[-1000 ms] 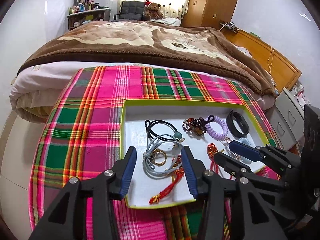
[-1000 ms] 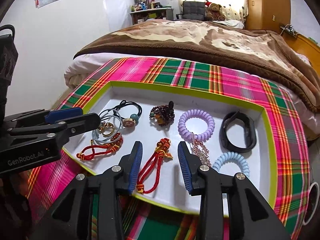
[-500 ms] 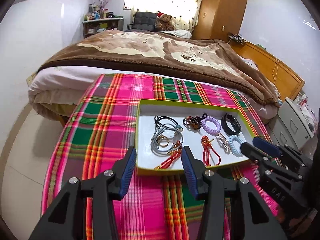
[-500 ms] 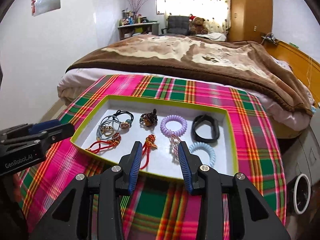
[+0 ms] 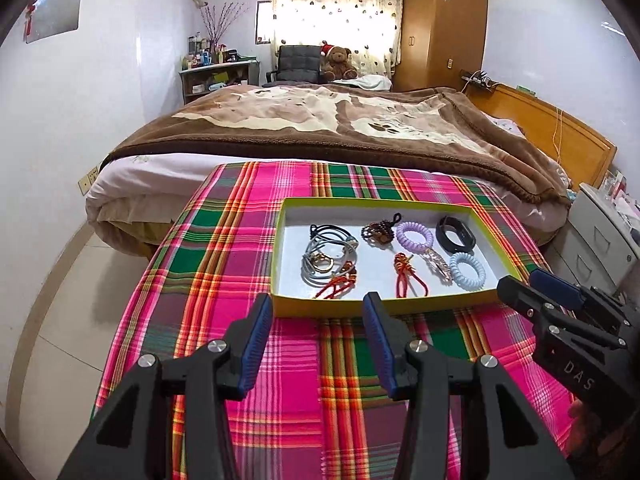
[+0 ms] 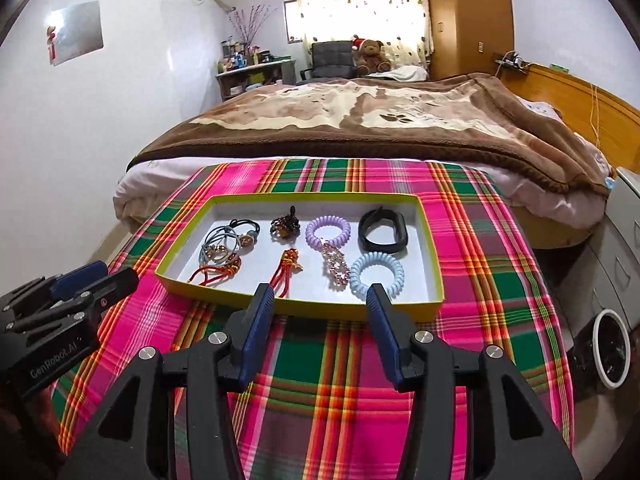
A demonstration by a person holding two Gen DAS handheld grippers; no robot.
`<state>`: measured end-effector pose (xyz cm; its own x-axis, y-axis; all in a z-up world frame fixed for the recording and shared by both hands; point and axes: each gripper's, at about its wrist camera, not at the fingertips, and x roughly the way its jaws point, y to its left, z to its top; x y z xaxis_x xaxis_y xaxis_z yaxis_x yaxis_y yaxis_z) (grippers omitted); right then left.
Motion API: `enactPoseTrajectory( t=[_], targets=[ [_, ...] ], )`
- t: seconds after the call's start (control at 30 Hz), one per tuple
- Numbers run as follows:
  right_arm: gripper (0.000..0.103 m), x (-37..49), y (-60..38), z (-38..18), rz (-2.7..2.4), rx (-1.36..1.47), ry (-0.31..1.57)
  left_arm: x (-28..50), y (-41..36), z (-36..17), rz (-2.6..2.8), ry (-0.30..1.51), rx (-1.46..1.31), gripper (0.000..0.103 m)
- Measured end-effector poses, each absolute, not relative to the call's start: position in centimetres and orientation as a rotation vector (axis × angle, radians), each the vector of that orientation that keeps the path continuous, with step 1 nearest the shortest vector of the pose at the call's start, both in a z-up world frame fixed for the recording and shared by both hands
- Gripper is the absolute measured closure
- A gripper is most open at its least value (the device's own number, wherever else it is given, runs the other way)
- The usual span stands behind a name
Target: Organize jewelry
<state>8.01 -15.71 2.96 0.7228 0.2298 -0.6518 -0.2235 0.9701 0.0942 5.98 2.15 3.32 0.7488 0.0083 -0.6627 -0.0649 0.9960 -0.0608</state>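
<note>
I am working in a home bedroom. Evidence: a double bed (image 5: 340, 128) under a brown fleece blanket (image 6: 360, 120), a wooden wardrobe (image 5: 444, 28), and a curtained window (image 6: 356, 4). A teddy bear (image 5: 338, 62) sits by a cluttered dressing shelf (image 5: 216, 72).

A table covered by a plaid cloth (image 6: 472, 248) in pink, green and orange stands against the foot of a bed (image 6: 360, 120) spread with a brown blanket (image 5: 332, 120). Directly on the cloth lies a shallow tray (image 6: 428, 236) with a yellow-green rim and a white floor, set toward the far half of the table, nearer the bed. The near half of the cloth, in front of the tray, is bare fabric.
</note>
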Motion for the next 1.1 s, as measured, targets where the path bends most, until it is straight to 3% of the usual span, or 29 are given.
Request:
enactPoseTrajectory(
  t=[1.1],
  targets=[
    [0.054, 7.2, -15.7, 2.7, 0.233, 0.018, 0.714, 5.6, 0.8, 3.0, 0.056, 0.719, -0.065, 0.055]
  ],
)
